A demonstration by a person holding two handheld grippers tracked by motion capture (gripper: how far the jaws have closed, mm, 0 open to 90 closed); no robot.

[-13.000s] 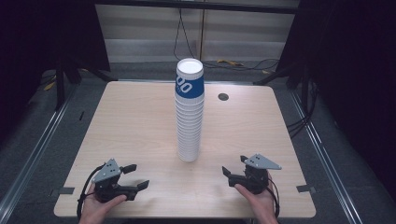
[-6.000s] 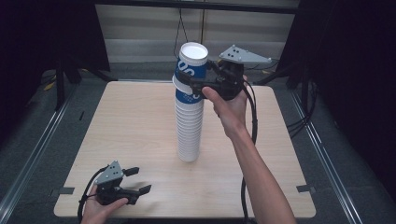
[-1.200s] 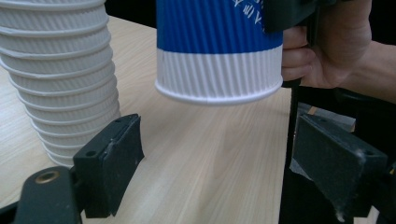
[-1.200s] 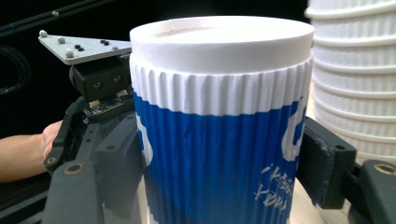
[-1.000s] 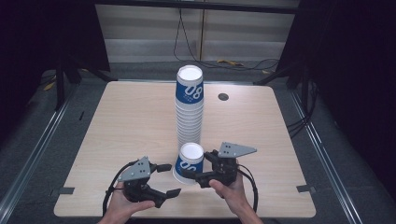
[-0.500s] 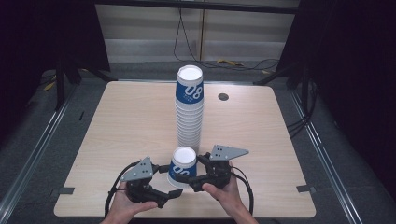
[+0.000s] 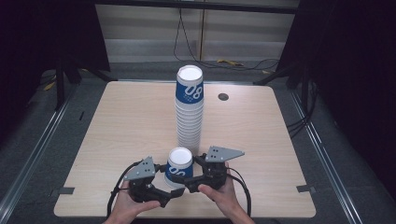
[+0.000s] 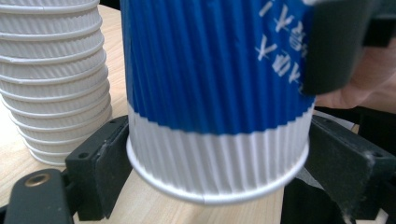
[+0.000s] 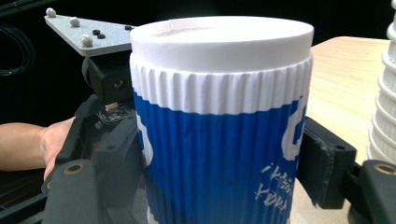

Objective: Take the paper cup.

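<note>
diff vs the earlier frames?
The right gripper took the top cup off the stack and brought it down to the table's near edge. The left gripper came in, its jaws now around the cup's base. The stack stayed in place.

- The top cup of the stack [image 7: 189,91], standing toward the table's far edge, shows a big white "08" on its blue band, with a line of small print under it too tiny to read.
- The single cup [image 7: 179,168] near the table's front edge carries the same white "08" on blue.
- Up close in both gripper views, that cup [image 8: 215,84] bears slanted white characters, cut off and not legible.
</note>
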